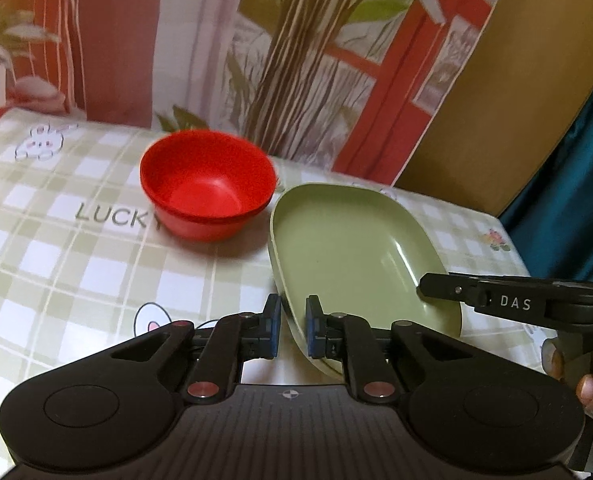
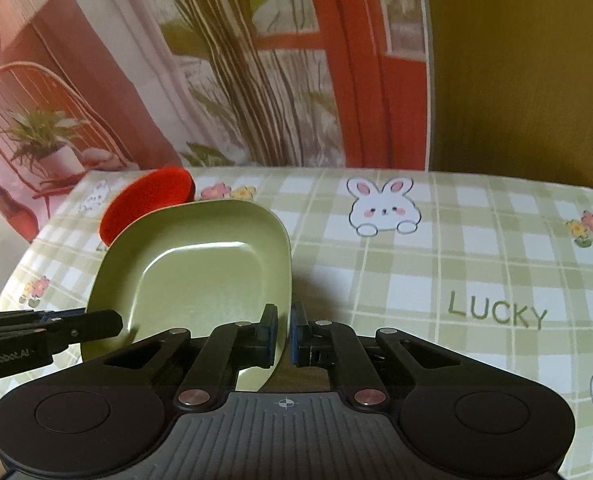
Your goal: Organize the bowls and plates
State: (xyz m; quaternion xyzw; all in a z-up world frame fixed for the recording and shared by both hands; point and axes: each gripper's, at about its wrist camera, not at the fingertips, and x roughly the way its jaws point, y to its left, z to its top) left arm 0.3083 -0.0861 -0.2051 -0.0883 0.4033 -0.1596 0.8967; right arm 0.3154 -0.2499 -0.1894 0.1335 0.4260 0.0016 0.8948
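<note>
Plate (image 1: 352, 248) worry: both the left gripper (image 1: 292, 326) and right gripper (image 2: 284, 332) pinch only its thin rim, holding it tilted above the table (image 2: 456, 248) beside the red bowl (image 1: 206, 184). Uneven lifting could twist it loose, I'd guess.

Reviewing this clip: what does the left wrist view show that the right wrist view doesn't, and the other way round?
Only the left wrist view shows the inside of the red bowls, which look nested, and fingertips of a hand at the right edge. Only the right wrist view shows a whole rabbit print on the tablecloth. Both show the green plate pinched at its rim by the left gripper and right gripper.
</note>
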